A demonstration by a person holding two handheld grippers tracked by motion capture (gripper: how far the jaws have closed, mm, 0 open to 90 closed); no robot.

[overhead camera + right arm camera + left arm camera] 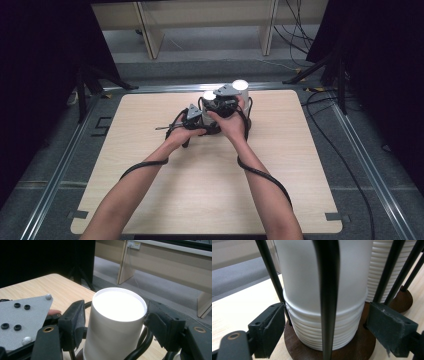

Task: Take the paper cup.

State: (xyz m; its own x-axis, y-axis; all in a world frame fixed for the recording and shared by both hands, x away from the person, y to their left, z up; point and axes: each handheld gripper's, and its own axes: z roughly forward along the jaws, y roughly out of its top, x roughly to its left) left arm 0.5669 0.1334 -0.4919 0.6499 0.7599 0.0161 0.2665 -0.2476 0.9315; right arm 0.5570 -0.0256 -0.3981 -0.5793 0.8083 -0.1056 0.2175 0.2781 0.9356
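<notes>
Separating step: right gripper (113, 322) clamps the top white paper cup (115, 322); left gripper (325, 332), half-open, brackets the ribbed white cup stack (324, 322) untouched — next, steady stack and lift straight up.

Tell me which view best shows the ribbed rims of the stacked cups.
The left gripper view: the stacked cups show rim upon rim above the wooden base. The right gripper view shows the stack's top; the high view, white discs.

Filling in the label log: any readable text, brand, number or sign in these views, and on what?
None readable.
White cup stack: plain, no print.
Top cup between the right gripper jaws: blank.
Grey plate: only screw heads, no marking.
Wooden base and table: no labels.
</notes>
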